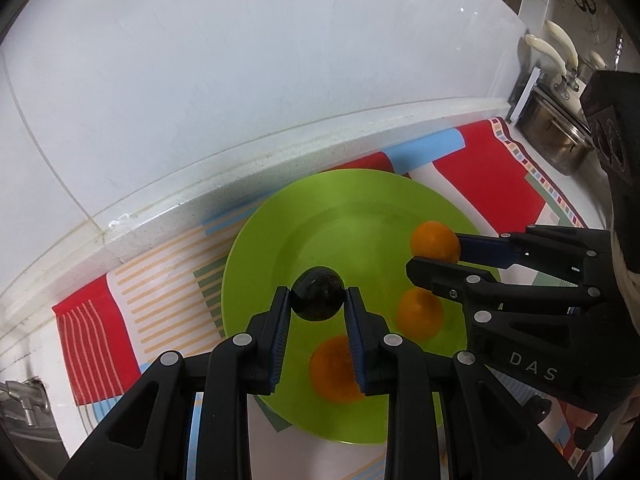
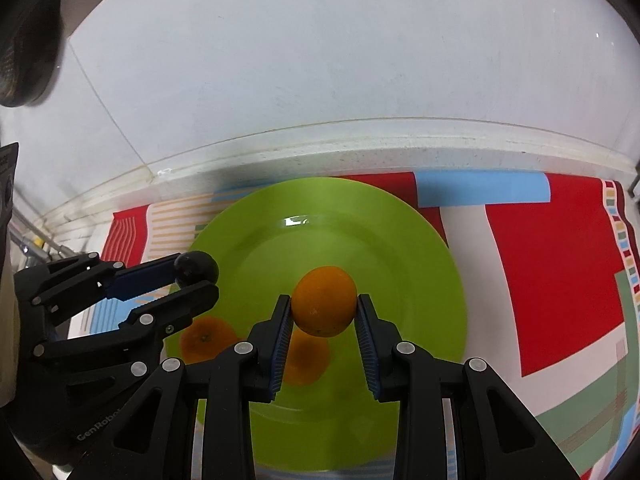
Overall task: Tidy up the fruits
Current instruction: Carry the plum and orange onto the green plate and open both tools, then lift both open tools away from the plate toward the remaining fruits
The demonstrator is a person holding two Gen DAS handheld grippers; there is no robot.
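We have the left gripper (image 1: 318, 300) clamped tight on a dark round fruit (image 1: 318, 294) and the right gripper (image 2: 324, 308) pinched on an orange (image 2: 323, 301), both held above the middle of the green plate (image 2: 420, 264), where two more oranges (image 1: 420, 314) already lie toward its near edge. Our worry is the release: round fruit let go from this height could roll, knock the resting oranges, or run off the plate's rim onto the patterned cloth (image 2: 552, 280). With both grippers so near each other over the plate, their fingers could also collide.
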